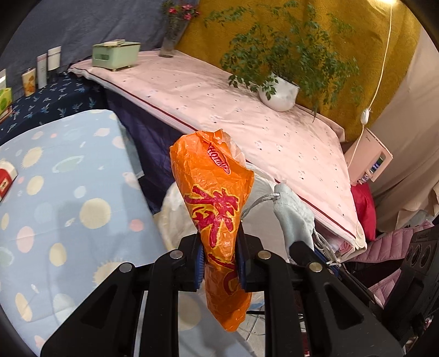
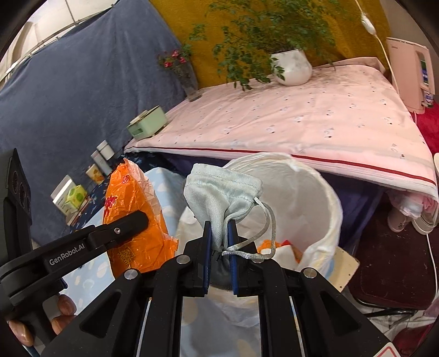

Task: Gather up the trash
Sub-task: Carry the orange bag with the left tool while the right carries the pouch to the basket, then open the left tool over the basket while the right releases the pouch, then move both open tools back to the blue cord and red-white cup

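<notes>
While both hang by the lined bin (image 2: 333, 208) | left gripper (image 1: 219, 263) clamps orange wrapper (image 1: 214, 197) | right gripper (image 2: 219, 247) pinches drawstring pouch (image 2: 219, 192) (pale blue)

— What's behind it all?
— A mustard-yellow cloth (image 2: 343, 24) hangs as a backdrop, with a blue-grey blanket (image 2: 68, 90) draped beside it.
— And the furniture?
— A raised surface under a pink sheet (image 2: 288, 123) with a dark red stripe along its edge. On it stand a leafy plant in a white pot (image 2: 292, 67), a glass vase of pink flowers (image 2: 189, 79) and a pale green box (image 2: 146, 123).
— Lower down?
— A light blue cloth with pastel dots (image 1: 63, 197), and a dark blue patterned cloth (image 1: 52, 107) carrying small tins and boxes.
</notes>
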Demonstrator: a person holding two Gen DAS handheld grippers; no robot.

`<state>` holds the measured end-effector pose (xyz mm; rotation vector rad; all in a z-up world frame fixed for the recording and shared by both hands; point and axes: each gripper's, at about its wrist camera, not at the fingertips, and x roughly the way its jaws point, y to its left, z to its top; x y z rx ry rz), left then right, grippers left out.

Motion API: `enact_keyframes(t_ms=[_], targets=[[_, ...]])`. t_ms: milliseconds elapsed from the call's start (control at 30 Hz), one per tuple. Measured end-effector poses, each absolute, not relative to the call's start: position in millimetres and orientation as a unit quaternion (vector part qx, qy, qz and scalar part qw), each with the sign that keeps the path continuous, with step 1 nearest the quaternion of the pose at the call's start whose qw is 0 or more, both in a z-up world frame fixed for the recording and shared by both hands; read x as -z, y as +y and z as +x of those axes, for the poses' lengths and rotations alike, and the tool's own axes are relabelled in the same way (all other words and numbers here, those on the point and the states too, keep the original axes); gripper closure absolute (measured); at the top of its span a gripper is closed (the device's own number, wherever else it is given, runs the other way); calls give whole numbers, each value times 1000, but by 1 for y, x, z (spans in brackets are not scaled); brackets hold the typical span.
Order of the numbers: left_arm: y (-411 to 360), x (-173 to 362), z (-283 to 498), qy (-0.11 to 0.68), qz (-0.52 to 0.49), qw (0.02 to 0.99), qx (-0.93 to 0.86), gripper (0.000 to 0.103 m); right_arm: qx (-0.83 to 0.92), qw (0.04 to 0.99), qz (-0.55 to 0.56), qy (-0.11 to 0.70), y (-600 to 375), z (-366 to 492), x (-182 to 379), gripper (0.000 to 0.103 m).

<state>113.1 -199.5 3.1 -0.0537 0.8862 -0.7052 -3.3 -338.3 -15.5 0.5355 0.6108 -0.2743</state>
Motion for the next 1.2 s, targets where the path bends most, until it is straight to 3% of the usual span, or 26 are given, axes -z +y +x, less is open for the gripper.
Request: enact_keyframes(t_ms=[100,133,200,233,500,667,900,1200], targets=[[-213,0,115,424,-24,838,342,77,141,908,263,295,-349,-5,18,92],[-217,0,115,425,-21,839,341,71,143,907,264,295,-352,-6,19,92],[-222,1,115,416,-14,850,323,42,147,906,265,295,-357,-6,20,91],[-222,1,115,413,-12,854,317,40,148,906,266,296,-360,-6,21,91],[-217,7,123,419,-11,860,291,39,144,904,266,302,-366,6,26,90],[-210,5,127,418,-17,864,280,38,142,905,261,305,-363,15,28,85],[-199,6,127,409,-10,874,261,35,144,906,255,305,-357,19,26,67],[-176,6,125,408,-22,880,243,35,139,910,244,304,-344,17,18,66]])
